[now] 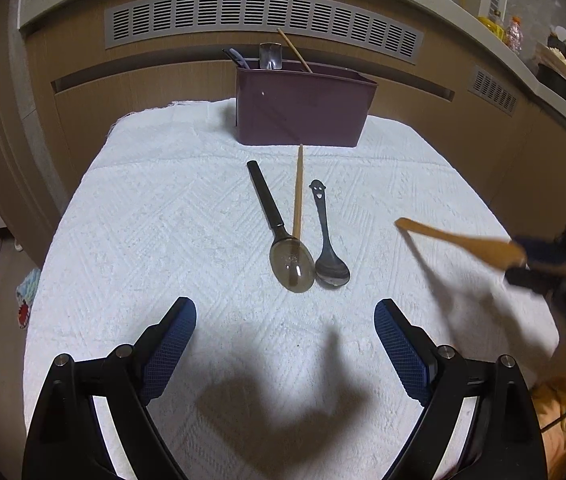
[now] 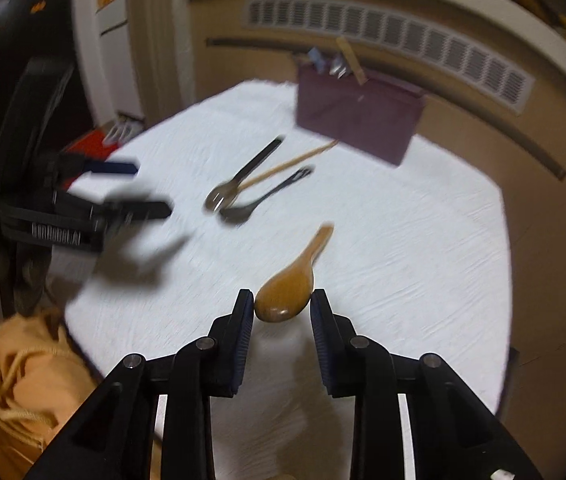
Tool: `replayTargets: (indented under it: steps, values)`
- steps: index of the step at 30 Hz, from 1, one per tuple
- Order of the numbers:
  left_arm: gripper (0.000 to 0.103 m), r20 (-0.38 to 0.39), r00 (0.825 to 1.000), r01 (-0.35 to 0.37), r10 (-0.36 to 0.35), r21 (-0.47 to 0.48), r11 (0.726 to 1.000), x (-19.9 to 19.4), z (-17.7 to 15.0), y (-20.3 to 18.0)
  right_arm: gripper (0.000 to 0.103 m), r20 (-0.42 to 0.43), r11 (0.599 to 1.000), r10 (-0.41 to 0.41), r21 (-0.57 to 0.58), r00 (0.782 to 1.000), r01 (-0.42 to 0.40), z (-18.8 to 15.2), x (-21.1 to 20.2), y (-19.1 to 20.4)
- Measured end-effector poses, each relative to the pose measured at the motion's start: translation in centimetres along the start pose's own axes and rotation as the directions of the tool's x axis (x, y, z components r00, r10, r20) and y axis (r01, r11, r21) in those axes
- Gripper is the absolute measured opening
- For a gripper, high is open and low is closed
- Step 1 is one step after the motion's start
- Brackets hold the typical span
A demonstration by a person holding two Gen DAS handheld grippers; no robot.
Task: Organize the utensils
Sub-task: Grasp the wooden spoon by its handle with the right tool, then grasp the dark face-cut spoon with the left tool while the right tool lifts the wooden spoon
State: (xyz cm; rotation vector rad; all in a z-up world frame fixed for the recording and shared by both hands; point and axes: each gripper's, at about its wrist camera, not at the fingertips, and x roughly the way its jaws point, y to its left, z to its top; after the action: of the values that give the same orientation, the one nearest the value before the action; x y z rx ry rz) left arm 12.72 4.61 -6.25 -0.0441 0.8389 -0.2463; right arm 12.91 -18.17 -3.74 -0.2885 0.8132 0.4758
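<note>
While the white towel (image 1: 163, 240) carries a maroon caddy (image 1: 303, 108) at its far edge, my left gripper (image 1: 285, 344) hovers spread; my right gripper (image 2: 282, 312) pinches the wooden spoon (image 2: 287, 292) by its bowl, raised off the towel.

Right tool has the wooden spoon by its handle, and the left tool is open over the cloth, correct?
Not quite. In the right wrist view, the right tool grips the wooden spoon by its bowl, with the handle pointing away. The left tool is indeed open over the white cloth.
</note>
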Motion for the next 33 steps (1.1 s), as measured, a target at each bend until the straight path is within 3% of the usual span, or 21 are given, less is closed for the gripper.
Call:
replayTargets:
  steps: [2, 4, 7, 12, 15, 16, 18, 20, 23, 26, 33]
  values:
    - [0.091, 0.001, 1.000, 0.005, -0.005, -0.002, 1.000, 0.1, 0.2, -0.2, 0.025, 0.047, 0.999, -0.013, 0.034, 0.999, 0.011, 1.2, -0.9, -1.2]
    - [0.091, 0.001, 1.000, 0.005, -0.005, 0.006, 1.000, 0.1, 0.3, -0.4, 0.012, 0.090, 0.998, -0.028, 0.052, 0.996, 0.023, 2.3, -1.8, -2.2]
    - [0.091, -0.005, 1.000, 0.006, -0.006, 0.011, 1.000, 0.4, 0.3, -0.6, 0.012, 0.129, 0.997, -0.059, 0.054, 0.990, 0.052, 3.5, -2.2, -2.9]
    - [0.091, -0.015, 1.000, 0.007, -0.007, 0.011, 1.000, 1.3, 0.5, -0.5, 0.012, 0.102, 0.996, -0.065, 0.062, 0.993, 0.059, 4.0, -0.3, -4.1]
    - [0.089, 0.015, 0.999, 0.048, -0.049, 0.027, 0.998, 1.7, 1.2, -0.8, 0.012, 0.075, 0.998, -0.044, 0.053, 0.996, 0.040, 3.2, 1.0, -4.2]
    - [0.088, 0.023, 0.998, 0.061, -0.062, 0.032, 0.998, 1.8, 1.5, -0.9, 0.013, 0.060, 0.998, -0.033, 0.049, 0.998, 0.030, 2.8, 1.4, -4.3]
    - [0.069, 0.020, 0.996, 0.088, -0.089, 0.036, 0.995, 2.4, 2.2, -1.1, 0.020, 0.045, 0.998, -0.023, 0.051, 0.999, 0.021, 1.8, 2.0, -4.4]
    - [0.062, -0.006, 0.992, 0.128, -0.128, 0.054, 0.990, 3.0, 2.3, -1.6, 0.034, 0.020, 0.998, -0.023, 0.052, 1.000, 0.022, 0.3, 2.5, -4.4]
    - [0.059, -0.031, 0.988, 0.154, -0.151, 0.139, 0.978, 3.5, 1.5, -3.4, 0.040, -0.024, 0.998, -0.017, 0.060, 1.000, 0.018, -1.9, 2.9, -4.3]
    - [0.059, -0.027, 0.992, 0.125, -0.122, 0.192, 0.973, 4.1, 1.1, -4.8, 0.042, -0.050, 0.997, -0.017, 0.077, 0.999, 0.021, -3.5, 3.1, -4.5]
    - [0.042, -0.082, 0.995, 0.068, -0.057, 0.132, 0.989, 7.1, 1.7, -4.1, 0.042, -0.039, 0.991, 0.014, 0.134, 0.999, -0.008, -4.4, 2.5, -4.6]
